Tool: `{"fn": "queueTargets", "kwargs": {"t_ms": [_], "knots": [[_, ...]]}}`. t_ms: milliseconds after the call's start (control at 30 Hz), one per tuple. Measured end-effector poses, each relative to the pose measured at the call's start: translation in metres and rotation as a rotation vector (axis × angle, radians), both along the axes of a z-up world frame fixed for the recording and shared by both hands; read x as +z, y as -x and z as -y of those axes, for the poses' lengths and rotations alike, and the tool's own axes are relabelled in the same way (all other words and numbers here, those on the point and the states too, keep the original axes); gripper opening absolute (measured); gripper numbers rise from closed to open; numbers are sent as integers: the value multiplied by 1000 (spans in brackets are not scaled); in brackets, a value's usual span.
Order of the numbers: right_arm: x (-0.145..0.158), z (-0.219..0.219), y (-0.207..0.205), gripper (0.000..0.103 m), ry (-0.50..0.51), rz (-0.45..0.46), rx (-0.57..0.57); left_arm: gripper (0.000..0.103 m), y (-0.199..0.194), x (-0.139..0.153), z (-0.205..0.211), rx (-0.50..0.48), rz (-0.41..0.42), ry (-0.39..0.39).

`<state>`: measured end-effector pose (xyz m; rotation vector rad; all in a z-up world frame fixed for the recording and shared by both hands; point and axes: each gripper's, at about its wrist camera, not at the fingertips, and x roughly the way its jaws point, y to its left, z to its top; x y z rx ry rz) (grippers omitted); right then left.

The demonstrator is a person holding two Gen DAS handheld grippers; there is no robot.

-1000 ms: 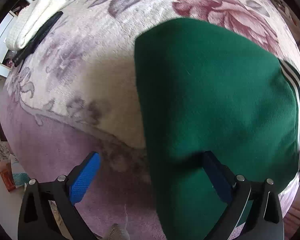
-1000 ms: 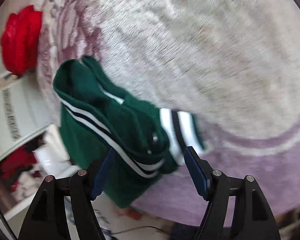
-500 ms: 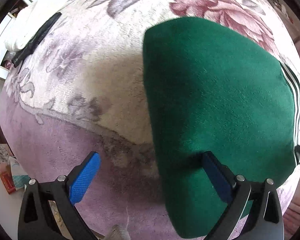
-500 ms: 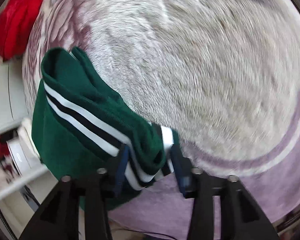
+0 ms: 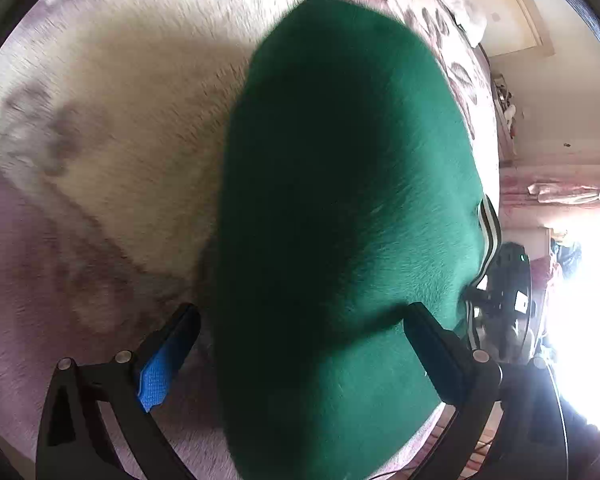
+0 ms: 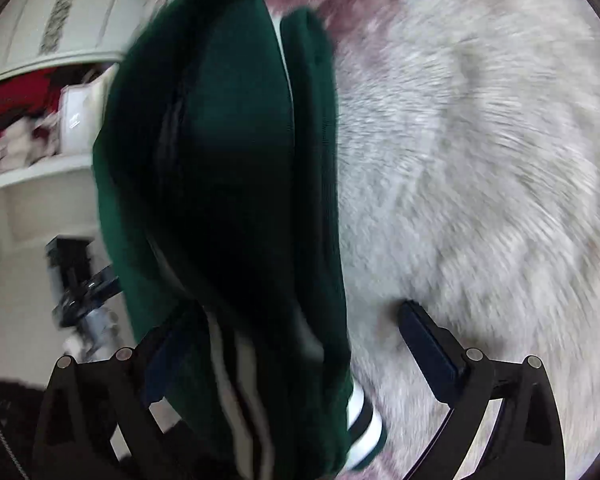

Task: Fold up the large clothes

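Note:
A folded dark green garment (image 5: pixel 340 208) with white and black stripes lies on a fluffy floral blanket (image 5: pixel 112 128). My left gripper (image 5: pixel 300 340) is open, its jaws wide apart over the garment's near edge, left finger on the blanket, right finger over the cloth. In the right wrist view the same green garment (image 6: pixel 228 184) fills the left half, striped cuff (image 6: pixel 364 424) low down. My right gripper (image 6: pixel 288 340) is open with the garment's end between its jaws. The other gripper (image 5: pixel 504 296) shows at the garment's right edge.
A white shelf unit (image 6: pixel 40 60) with red and white items stands at the left in the right wrist view. A pale wall (image 5: pixel 552 80) and a bright window (image 5: pixel 580 320) lie to the right. The blanket (image 6: pixel 480 160) stretches to the right.
The right gripper had closed on the striped end half a second ago; now its jaws stand wide apart. Both views have swung and moved closer to the garment.

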<state>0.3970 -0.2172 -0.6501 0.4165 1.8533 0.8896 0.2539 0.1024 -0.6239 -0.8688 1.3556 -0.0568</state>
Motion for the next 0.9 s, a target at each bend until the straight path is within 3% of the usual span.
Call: {"fn": "queueTargets", "kwargs": {"t_ms": [133,200,267,300,367,433,500,567,667,767,833,900], "knots": [[-5,-18,-12,103,-74,-35,47,103,-5,-14,8,-3,40,64],[-4,-32,-14,103,-113,-35,59,103,-7,-13,10,-2,61,53],[-5,-46,-15,85,-137,-48,41,95,-9,-9,10,-2,75,39],[-9,-54,-13,64,-138,-70,28,91,-8,-8,7,5,75,26],[-8,-59,-9,61,-130,-63,2,81,-9,-6,-7,30,65,58],[-1,-51,1,51,-160,-98,-100,79,-13,-1,-14,31,68,73],[4,-40,16,45,-221,-162,-219,80,-23,7,-18,-18,83,41],[6,-30,40,44,-282,-241,-342,79,-38,7,-20,-106,84,39],[-2,-25,59,44,-237,-244,-401,85,-51,-7,-18,-202,56,65],[-9,-29,50,54,-173,-163,-354,85,-59,-18,-16,-239,40,127],[-13,-36,41,69,-149,-99,-283,85,-63,-17,-15,-260,40,133],[-20,-43,35,74,-157,-97,-241,86,-65,-18,-13,-264,47,136]]}}
